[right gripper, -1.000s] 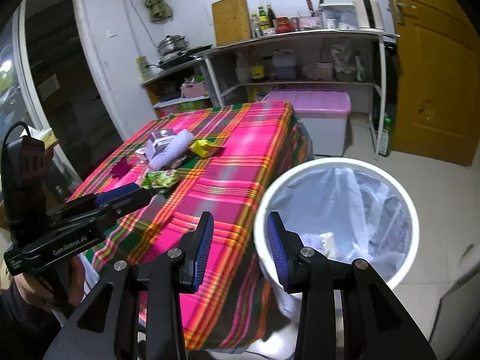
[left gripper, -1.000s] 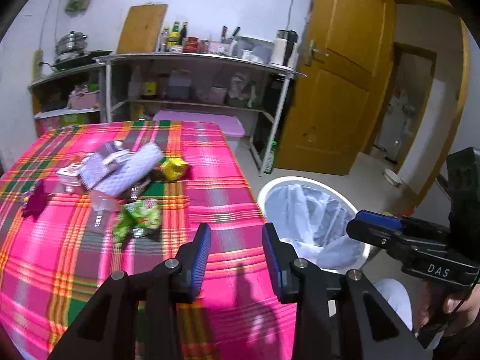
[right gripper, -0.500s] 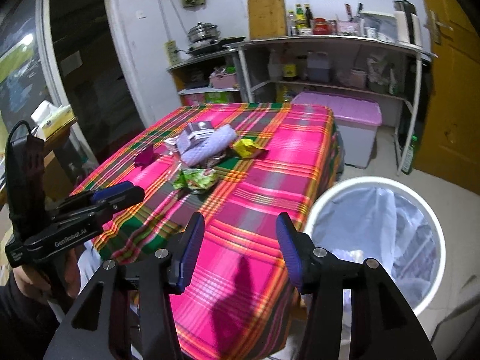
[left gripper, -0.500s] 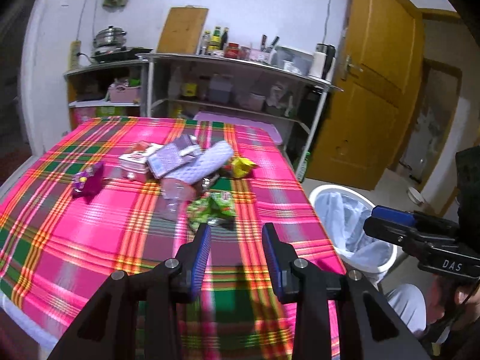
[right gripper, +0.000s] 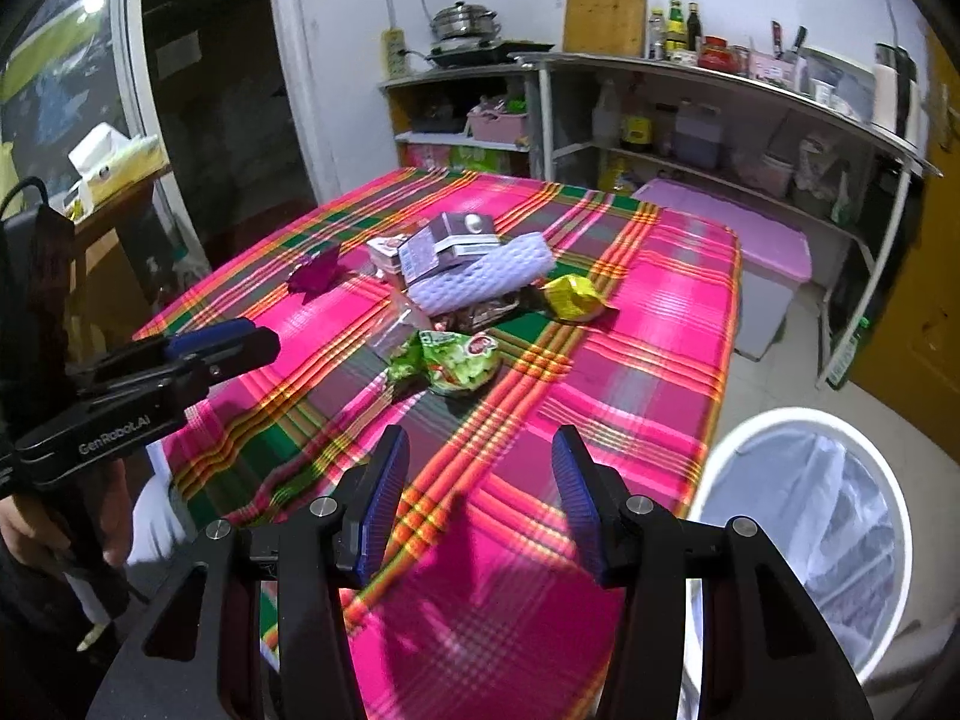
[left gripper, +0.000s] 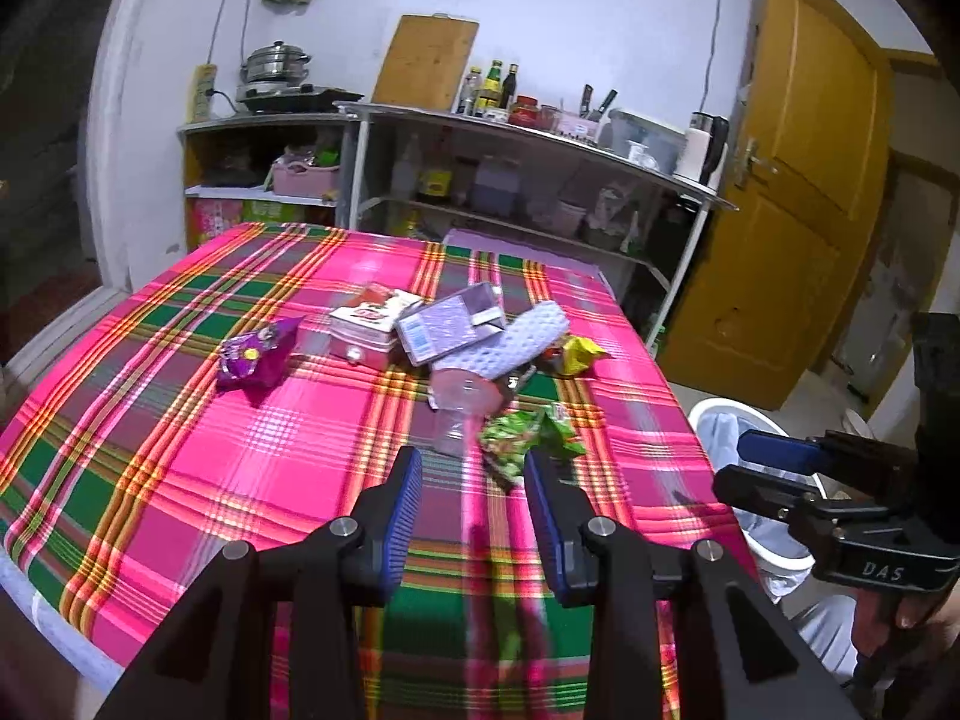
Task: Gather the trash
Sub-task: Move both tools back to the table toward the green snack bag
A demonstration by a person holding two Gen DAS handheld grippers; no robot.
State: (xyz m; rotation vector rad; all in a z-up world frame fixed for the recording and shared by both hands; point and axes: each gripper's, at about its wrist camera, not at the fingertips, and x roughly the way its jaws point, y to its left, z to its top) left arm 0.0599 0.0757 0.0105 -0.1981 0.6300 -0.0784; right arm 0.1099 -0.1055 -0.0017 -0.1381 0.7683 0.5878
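Both claws, left claw (left gripper: 471,492) and right claw (right gripper: 480,486), are held apart and empty. The green wrapper (right gripper: 459,360), mid-tabletop (right gripper: 660,324), is best pinched at its crumpled edge, then carried to the bin (right gripper: 798,420).

woven plaid tablecloth (left gripper: 252,456), glossy foil green wrapper (right gripper: 459,360), wooden door (left gripper: 798,192).

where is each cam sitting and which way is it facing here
Left wrist: on the left gripper, angled down at the plaid table; the right gripper and fingers show at right.
Right wrist: on the right gripper, facing table and bin; left gripper and hand at left.
Shared: the green wrapper, trash pile, shelves.
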